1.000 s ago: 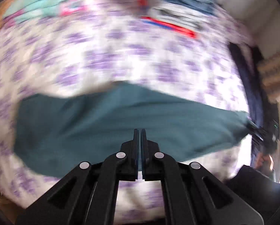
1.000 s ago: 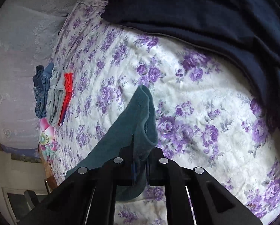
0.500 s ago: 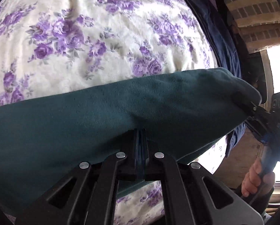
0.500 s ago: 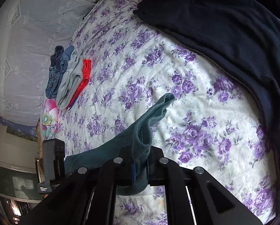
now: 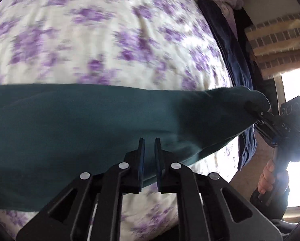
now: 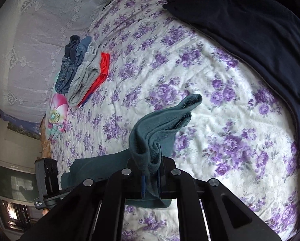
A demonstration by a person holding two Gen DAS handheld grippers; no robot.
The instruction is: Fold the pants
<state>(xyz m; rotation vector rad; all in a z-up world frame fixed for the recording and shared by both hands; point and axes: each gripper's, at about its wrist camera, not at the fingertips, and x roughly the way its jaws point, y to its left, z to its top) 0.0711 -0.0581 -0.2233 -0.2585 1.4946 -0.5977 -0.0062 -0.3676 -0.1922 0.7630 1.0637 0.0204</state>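
Observation:
Teal pants (image 5: 89, 120) stretch as a wide band across the flowered bedspread (image 5: 109, 40) in the left wrist view. My left gripper (image 5: 149, 140) hovers at their near edge. Its jaws are opening, with a narrow gap between the pads, and the cloth shows through the gap, not pinched. At the right end of the band, my right gripper (image 5: 254, 108) is shut on the pants. In the right wrist view a bunched fold of the pants (image 6: 160, 124) rises from between the jaws of the right gripper (image 6: 151, 166), lifted off the bed.
A dark navy blanket (image 6: 250, 30) covers the far right of the bed. Several folded clothes (image 6: 83, 72) are stacked at the far left, with a colourful item (image 6: 56, 116) beside them. A hand (image 5: 268, 176) holds the right gripper's handle near a bright window (image 5: 294, 104).
My left gripper's jaws were shut on the pants and now stand slightly apart. The right gripper has lifted and rolled, raising its bunched end of the pants.

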